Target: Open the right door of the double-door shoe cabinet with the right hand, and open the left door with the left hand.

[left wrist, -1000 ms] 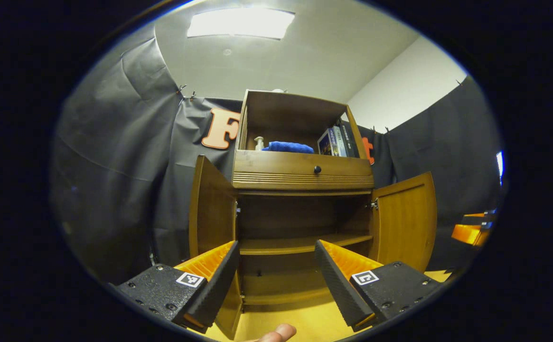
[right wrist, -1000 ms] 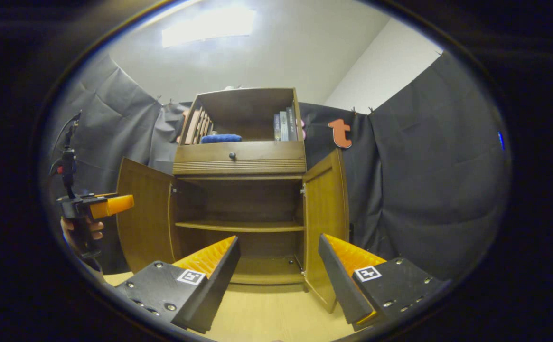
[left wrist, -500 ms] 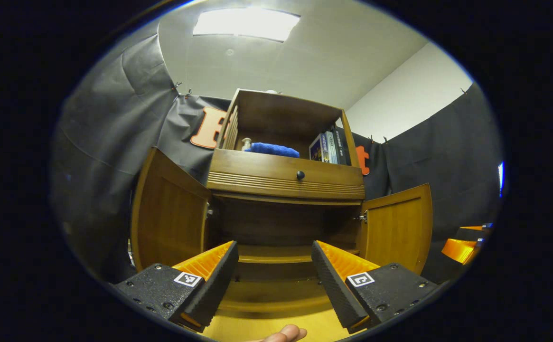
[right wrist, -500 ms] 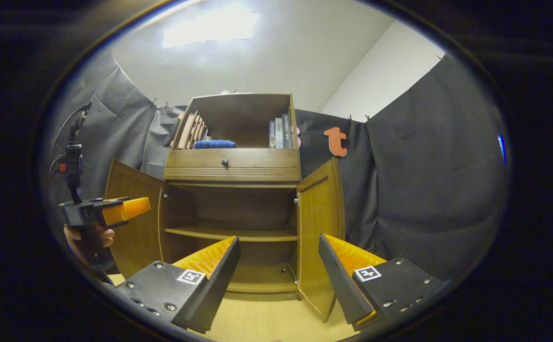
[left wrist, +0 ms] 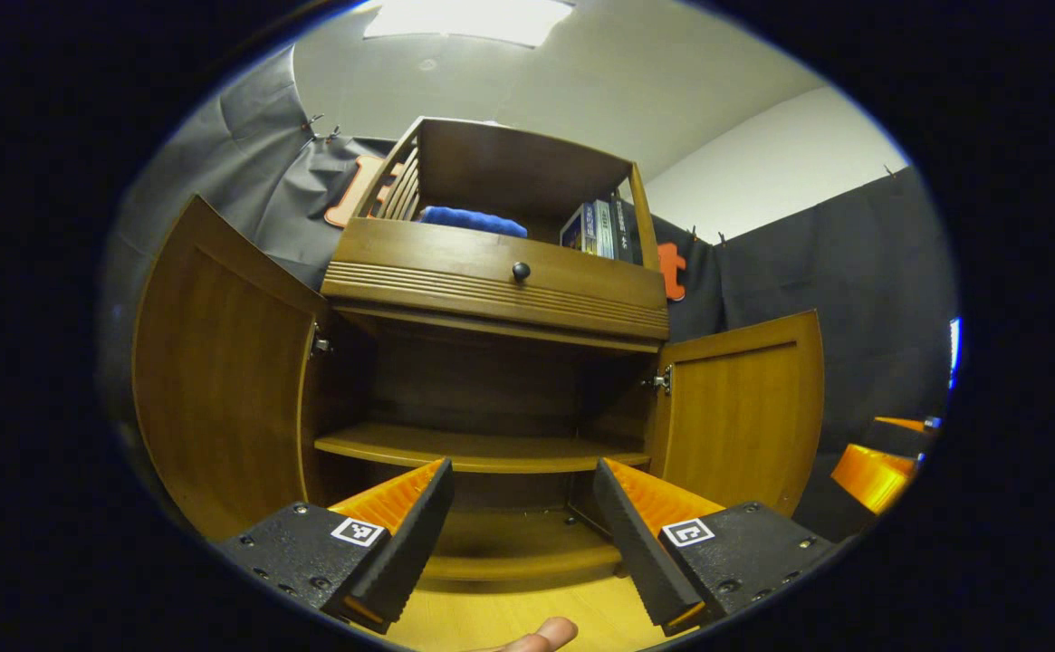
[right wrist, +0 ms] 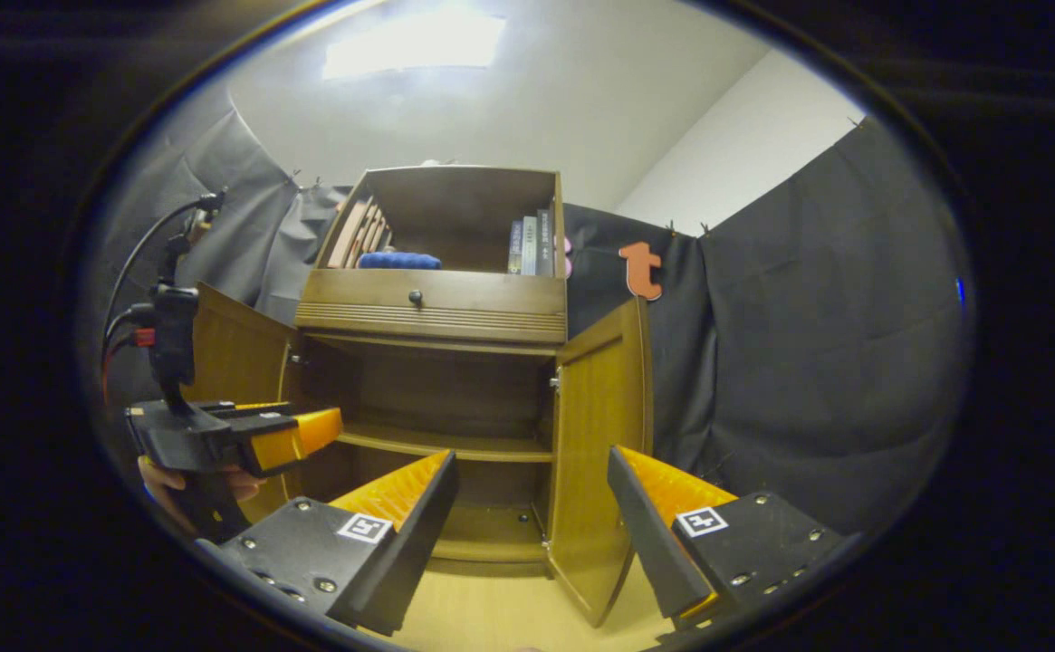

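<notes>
Both doors of the shoe cabinet stand swung wide, so its front is open between them. The left door flanks the opening on the left, the right door on the right, each edge jutting toward the near side. Inside, a shelf splits the space into an upper and a lower bay, both bare. The left tool faces the opening with its fingers spread, nothing between them. From the right gripper view the right door stands edge-on just beyond the right tool, whose fingers are also spread; the left tool hangs before the left door.
</notes>
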`<state>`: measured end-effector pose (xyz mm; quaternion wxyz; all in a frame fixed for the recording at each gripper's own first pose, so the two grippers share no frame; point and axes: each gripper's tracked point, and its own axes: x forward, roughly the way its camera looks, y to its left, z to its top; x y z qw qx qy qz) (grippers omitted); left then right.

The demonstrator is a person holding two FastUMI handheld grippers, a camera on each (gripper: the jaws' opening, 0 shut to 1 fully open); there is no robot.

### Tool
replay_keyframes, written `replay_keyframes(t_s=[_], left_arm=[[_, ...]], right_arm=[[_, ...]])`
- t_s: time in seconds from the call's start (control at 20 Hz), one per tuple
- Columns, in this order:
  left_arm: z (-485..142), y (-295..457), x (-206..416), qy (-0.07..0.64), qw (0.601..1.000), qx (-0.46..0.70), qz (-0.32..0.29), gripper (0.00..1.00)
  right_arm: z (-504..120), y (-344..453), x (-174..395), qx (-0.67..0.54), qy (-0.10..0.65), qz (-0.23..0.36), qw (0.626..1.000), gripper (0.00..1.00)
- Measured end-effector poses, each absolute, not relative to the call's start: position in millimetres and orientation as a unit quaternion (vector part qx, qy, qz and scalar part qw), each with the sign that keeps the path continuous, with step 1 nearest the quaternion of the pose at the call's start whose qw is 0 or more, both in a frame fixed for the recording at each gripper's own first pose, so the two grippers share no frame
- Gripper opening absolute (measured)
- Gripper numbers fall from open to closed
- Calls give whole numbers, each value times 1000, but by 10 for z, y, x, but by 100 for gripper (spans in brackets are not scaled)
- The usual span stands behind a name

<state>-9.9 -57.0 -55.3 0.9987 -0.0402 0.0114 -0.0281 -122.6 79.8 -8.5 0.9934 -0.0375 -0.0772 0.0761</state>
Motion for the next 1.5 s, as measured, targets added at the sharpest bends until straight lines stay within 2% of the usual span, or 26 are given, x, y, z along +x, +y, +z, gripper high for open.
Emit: replay_keyframes(t_s=[0.05,0.1,0.15,0.2,0.3,0.4,0.45,0.6,0.65,0.7,0.75,0.85,0.9,0.95,1.0,1.15,1.2,1.3,1.35,1.4,1.5], left_arm=[[-589,-601,-45,18,999,-35,-28,92],[-648,-628,15,29,999,-30,-28,96],[-724,-631,58,43,998,-29,-24,96],[-796,-641,90,54,998,-29,-25,96],[-867,-698,171,69,997,-22,-34,96],[-900,-689,222,68,997,-14,-38,96],[-920,-668,247,66,997,-12,-35,96],[-1041,-595,235,63,997,-14,-35,96],[-1070,-586,239,65,997,-17,-37,92],[-1096,-578,241,70,997,-11,-38,96],[-1098,-539,234,68,997,-4,-34,92],[-1060,-409,223,60,998,9,-19,92],[-1055,-381,234,58,998,13,-14,92],[-1059,-351,223,59,998,12,-10,96],[-1074,-335,223,60,998,11,-10,92],[-1049,-315,238,67,998,16,-3,92],[-1049,-302,231,67,998,17,-1,96],[-1045,-303,231,69,997,18,0,96],[-1046,-301,229,70,997,19,1,93],[-1042,-295,222,70,997,20,1,96],[-1027,-290,208,69,997,21,0,96]], right_arm=[[-92,751,-1181,-37,-77,69,994,98],[-102,728,-1139,-36,-76,66,994,94],[-128,708,-1099,-33,-73,63,995,98],[-172,688,-1054,-30,-67,62,995,94],[-283,683,-971,-21,-54,65,996,94],[-405,718,-927,-15,-40,75,996,94],[-467,743,-906,-13,-35,80,996,98],[-615,780,-837,-3,-21,79,997,98],[-686,811,-833,-4,-16,80,997,98],[-736,828,-819,-5,-10,79,997,98],[-771,702,-737,-3,-5,77,997,98],[-818,759,-737,9,-3,82,997,98],[-834,795,-745,14,-1,87,996,94],[-866,805,-740,16,1,89,996,94],[-881,812,-739,15,3,89,996,98],[-900,802,-706,7,7,87,996,98],[-895,806,-710,6,7,87,996,99],[-883,800,-732,5,7,89,996,99],[-880,795,-732,5,6,88,996,98],[-862,801,-740,4,5,89,996,98],[-817,796,-761,2,1,90,996,98]])
